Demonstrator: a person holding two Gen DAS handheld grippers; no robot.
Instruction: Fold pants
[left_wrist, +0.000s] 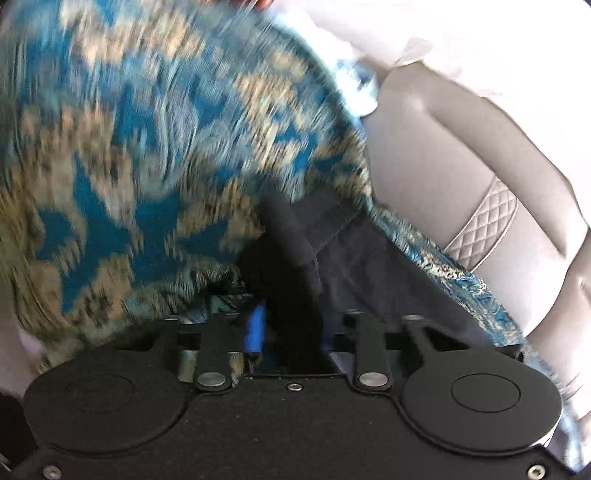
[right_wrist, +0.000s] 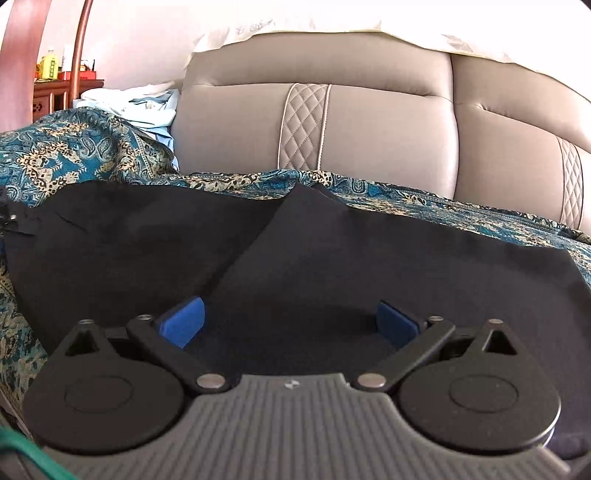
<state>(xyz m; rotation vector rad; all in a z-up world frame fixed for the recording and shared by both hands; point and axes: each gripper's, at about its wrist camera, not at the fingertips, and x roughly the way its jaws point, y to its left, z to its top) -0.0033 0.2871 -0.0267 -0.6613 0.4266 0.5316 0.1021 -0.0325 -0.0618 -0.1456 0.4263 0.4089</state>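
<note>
Where the right wrist view looks forward, dark navy pants lie spread flat over a teal and gold paisley cloth that covers the seat of a beige leather sofa. One fold line runs diagonally across the pants from the lower left toward the upper middle. The right claw sits low over the near edge of the pants with its two blue fingertips spread wide apart, one on each side, gripping nothing. Behind the sofa back hangs a pale cover, and a heap of white and light blue laundry rests at the left end of the seat. A red wooden cabinet with bottles on it stands at the far left.

Seen from the left wrist, the picture is blurred. The left claw is pressed together on a bunched ridge of the dark pants, one blue fingertip showing beside the fabric. The paisley cloth fills the left of this view, and the sofa lies to the right.
</note>
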